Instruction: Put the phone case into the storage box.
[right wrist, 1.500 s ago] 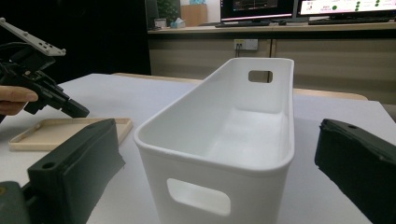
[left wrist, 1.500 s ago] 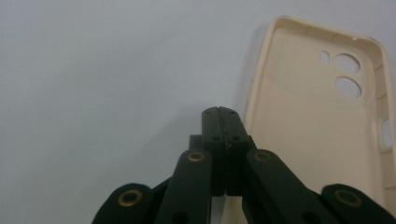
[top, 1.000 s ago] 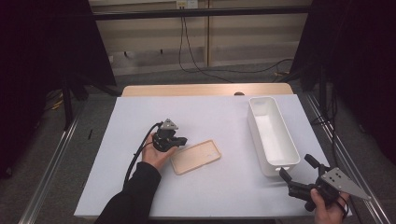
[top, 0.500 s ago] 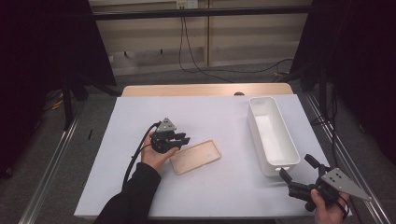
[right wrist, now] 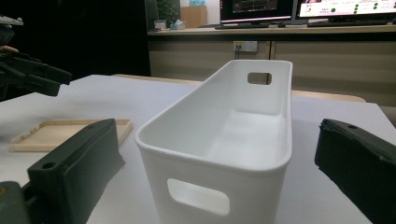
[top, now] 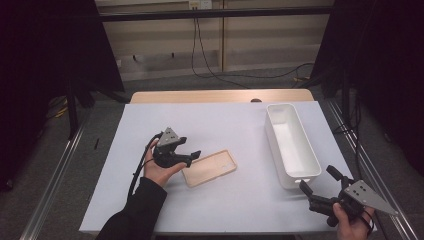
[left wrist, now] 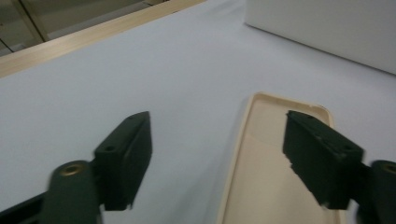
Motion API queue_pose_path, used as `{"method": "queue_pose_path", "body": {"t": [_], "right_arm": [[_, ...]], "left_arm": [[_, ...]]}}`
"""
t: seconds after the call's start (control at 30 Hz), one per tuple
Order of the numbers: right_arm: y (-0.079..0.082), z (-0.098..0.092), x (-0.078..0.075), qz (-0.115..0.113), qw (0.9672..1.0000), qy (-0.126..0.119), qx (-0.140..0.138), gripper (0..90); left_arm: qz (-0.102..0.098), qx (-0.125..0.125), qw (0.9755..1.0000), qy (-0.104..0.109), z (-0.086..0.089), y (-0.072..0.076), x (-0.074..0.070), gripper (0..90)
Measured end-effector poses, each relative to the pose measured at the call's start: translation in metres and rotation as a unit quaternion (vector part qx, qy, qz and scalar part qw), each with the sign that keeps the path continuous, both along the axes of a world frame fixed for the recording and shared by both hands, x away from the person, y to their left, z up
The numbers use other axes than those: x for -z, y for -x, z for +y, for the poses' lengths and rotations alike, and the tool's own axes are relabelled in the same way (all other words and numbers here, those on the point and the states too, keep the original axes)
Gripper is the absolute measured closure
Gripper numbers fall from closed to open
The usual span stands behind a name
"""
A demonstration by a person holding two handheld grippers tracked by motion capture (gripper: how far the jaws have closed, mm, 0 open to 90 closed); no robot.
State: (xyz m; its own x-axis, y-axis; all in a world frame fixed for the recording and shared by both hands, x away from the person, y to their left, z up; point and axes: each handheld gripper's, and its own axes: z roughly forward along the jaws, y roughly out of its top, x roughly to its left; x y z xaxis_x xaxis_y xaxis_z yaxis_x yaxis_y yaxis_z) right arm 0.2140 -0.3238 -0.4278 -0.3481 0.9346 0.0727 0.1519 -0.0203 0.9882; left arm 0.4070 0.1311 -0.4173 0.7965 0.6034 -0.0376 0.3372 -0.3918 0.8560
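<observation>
Beige phone case (top: 209,168) lies flat on the white bench (top: 230,125), mid-left. The left hand-held gripper (top: 192,156), jaws just spread, hovers over its near-left end, seemingly releasing it. The right hand-held gripper (top: 316,181) waits spread by the white bin (top: 291,145).

The phone case (top: 209,168) is pale beige, plain and unpatterned, perhaps a shade creamier along its rim. Beside it, the bin (top: 292,145) is solid white on a light grey table cover (top: 225,125). Both grippers' jaws are matte black.
</observation>
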Motion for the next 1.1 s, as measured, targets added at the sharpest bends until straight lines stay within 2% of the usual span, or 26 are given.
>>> {"method": "queue_pose_path", "body": {"t": [0.07,0.2,0.33,0.43,0.57,0.63,0.7,0.8,0.93,1.0,1.1], "right_arm": [[0.0,0.0,0.0,0.0,1.0,0.0,0.001,0.0],[0.0,0.0,0.0,0.0,1.0,0.0,0.0,0.0],[0.0,0.0,0.0,0.0,1.0,-0.001,0.001,0.0],[0.0,-0.001,0.0,0.0,1.0,-0.001,0.002,0.0],[0.0,-0.001,0.0,0.0,1.0,-0.002,0.004,0.0],[0.0,-0.001,0.0,-0.002,1.0,-0.003,0.004,0.0],[0.0,-0.001,0.0,-0.001,1.0,-0.002,0.004,0.0],[-0.001,0.0,0.0,-0.001,1.0,0.0,0.002,0.0],[-0.001,-0.001,0.0,-0.001,1.0,-0.002,0.003,0.0],[-0.001,-0.001,0.0,0.0,1.0,0.0,0.003,0.0],[-0.001,-0.002,0.0,0.0,1.0,-0.004,0.005,0.0]], "left_arm": [[0.011,0.003,0.9999,-0.005,0.002,0.0,-0.001,12.8],[0.007,-0.014,0.9997,-0.018,0.007,0.003,-0.002,5.7],[0.03,-0.005,0.9995,0.0,0.015,0.007,-0.004,5.7],[0.025,-0.011,0.9995,-0.015,0.019,0.014,-0.005,5.7],[0.044,0.009,0.9989,-0.012,0.029,0.02,-0.005,5.6],[0.043,0.004,0.999,-0.014,0.033,0.022,-0.005,5.7],[0.054,0.006,0.9985,-0.006,0.034,0.021,-0.005,5.7],[0.058,0.006,0.9982,-0.018,0.031,0.021,-0.003,5.7],[0.072,0.022,0.9966,-0.033,0.022,0.018,0.0,6.4],[0.073,0.027,0.9961,-0.043,0.017,0.015,-0.001,6.3],[0.071,0.028,0.9962,-0.041,0.01,0.006,-0.003,6.3]]}}
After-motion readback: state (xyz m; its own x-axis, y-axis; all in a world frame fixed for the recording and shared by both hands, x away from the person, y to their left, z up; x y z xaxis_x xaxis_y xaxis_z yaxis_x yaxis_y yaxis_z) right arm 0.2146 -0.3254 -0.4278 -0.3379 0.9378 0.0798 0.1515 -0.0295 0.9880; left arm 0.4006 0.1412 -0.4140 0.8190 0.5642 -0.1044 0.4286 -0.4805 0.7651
